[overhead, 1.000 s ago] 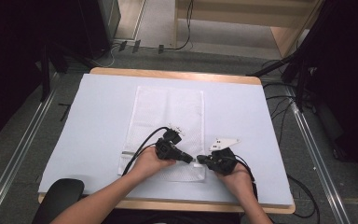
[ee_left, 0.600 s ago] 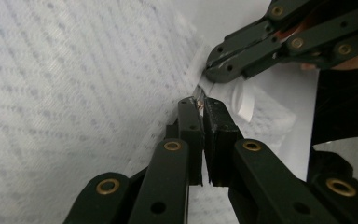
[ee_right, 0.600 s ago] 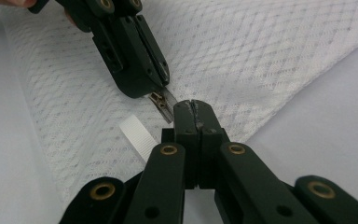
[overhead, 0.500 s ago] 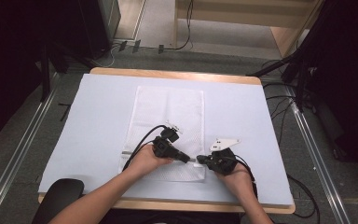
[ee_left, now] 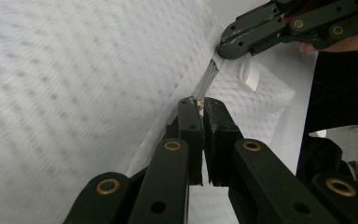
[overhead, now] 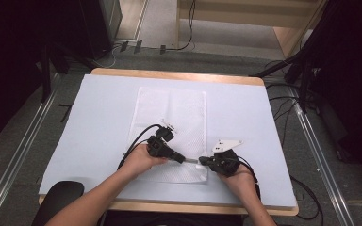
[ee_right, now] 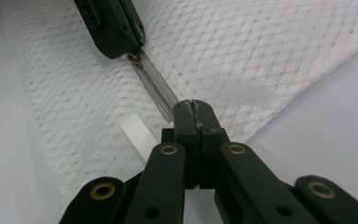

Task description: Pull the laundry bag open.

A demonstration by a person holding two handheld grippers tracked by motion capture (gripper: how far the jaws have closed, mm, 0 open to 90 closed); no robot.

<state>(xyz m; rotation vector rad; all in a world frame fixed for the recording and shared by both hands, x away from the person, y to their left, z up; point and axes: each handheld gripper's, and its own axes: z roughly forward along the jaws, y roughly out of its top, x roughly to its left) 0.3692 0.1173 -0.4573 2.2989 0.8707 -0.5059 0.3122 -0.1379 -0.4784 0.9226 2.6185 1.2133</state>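
Bag: white mesh fabric laundry bag (overhead: 169, 132), flat on the pale blue table cover (overhead: 94, 117), long side running away from the person; near end between the two hands.
Zipper: grey zipper strip (ee_right: 157, 91) along the bag's near edge, pulled taut between the two tools.
Left gripper: black two-jaw left gripper (overhead: 181, 157) — jaws clenched on the small brass-coloured zipper pull (ee_left: 199, 104), seen in the left gripper view at the jaw tips.
Right gripper: black two-jaw right gripper (overhead: 202, 162) — jaws pressed together, pinching the bag's edge at the end of the zipper strip; tips of both tools near each other, not touching.
Tab: short white ribbed ribbon loop (ee_right: 136, 130), lying on the mesh just beside the right jaws.
Table: wooden-edged table (overhead: 179, 74) under the cover.
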